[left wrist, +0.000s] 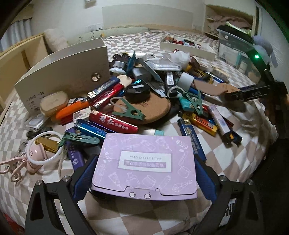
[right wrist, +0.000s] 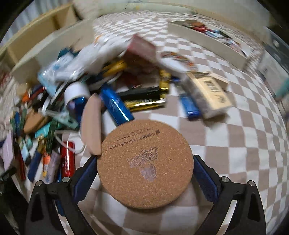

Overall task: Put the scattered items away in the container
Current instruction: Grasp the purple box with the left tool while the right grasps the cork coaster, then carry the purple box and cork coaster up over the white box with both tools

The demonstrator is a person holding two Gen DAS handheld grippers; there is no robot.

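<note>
Left gripper (left wrist: 144,173) clamps a flat lilac cardboard packet (left wrist: 144,162) across its width, jaws spread wide, blue pads (left wrist: 83,179) on both side edges, held above the checked bedspread (left wrist: 234,153). Right gripper (right wrist: 144,173) grips a round cork coaster (right wrist: 145,164) by its rim, jaws likewise wide. Beyond both, a heap of lighters, clips and small boxes (left wrist: 144,94) lies on the bed. A white open-topped box (left wrist: 63,72) stands just left of the heap; a shallow white tray (left wrist: 187,47) sits farther back.

A home bedroom — checkered bedspread (left wrist: 126,45), headboard (left wrist: 146,17), pillow (left wrist: 54,39) — clutter piled on top.
</note>
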